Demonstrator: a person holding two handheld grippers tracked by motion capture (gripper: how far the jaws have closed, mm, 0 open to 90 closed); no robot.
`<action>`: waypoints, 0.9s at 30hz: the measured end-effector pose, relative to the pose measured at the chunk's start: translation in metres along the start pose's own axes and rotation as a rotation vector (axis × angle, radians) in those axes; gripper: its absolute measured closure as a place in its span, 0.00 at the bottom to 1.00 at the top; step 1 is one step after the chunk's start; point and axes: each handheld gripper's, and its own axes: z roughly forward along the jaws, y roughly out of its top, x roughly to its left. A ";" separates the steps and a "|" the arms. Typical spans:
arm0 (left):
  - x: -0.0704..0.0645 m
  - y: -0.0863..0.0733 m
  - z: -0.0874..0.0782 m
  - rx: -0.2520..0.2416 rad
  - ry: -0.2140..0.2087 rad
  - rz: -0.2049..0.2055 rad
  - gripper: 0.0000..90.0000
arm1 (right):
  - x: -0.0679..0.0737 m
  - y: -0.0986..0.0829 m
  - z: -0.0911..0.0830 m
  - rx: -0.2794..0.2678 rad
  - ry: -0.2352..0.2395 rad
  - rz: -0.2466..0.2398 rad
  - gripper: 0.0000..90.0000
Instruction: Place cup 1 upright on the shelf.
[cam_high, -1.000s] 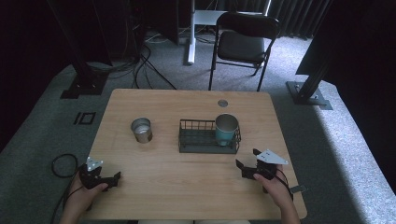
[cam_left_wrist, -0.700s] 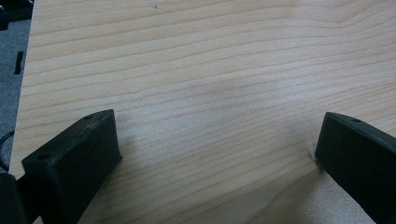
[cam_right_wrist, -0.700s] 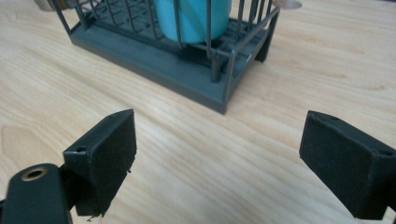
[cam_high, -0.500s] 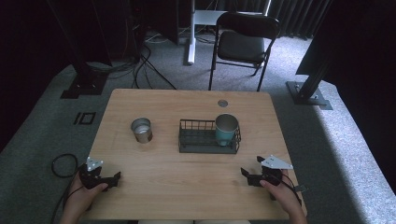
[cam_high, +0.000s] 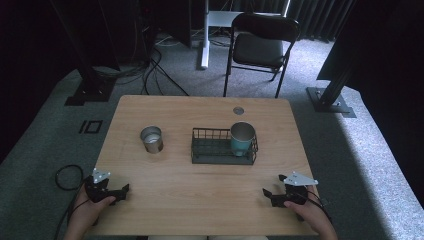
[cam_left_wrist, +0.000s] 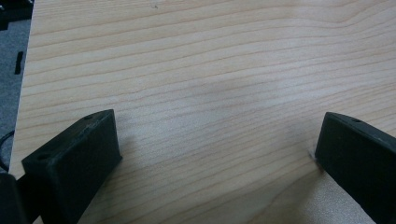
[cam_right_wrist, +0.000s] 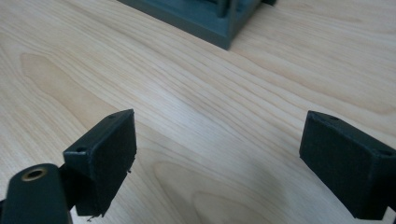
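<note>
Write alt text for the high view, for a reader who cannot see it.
A wooden table seen from above, with a person's hands holding an open left gripper and an open right gripper at its near corners. Mid-table, a small metal cup stands left of a dark wire basket holding a teal cup; a black folding chair stands beyond.
</note>
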 end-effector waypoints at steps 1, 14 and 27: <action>0.000 0.000 0.000 0.000 0.000 0.000 0.00 | -0.002 -0.002 -0.001 0.005 -0.017 0.004 0.12; 0.000 0.000 0.000 0.000 0.000 0.000 0.00 | -0.013 -0.013 -0.003 0.070 -0.089 0.058 0.12; 0.000 0.000 0.000 0.000 0.000 0.000 0.00 | -0.011 -0.012 0.001 0.124 -0.073 0.017 0.12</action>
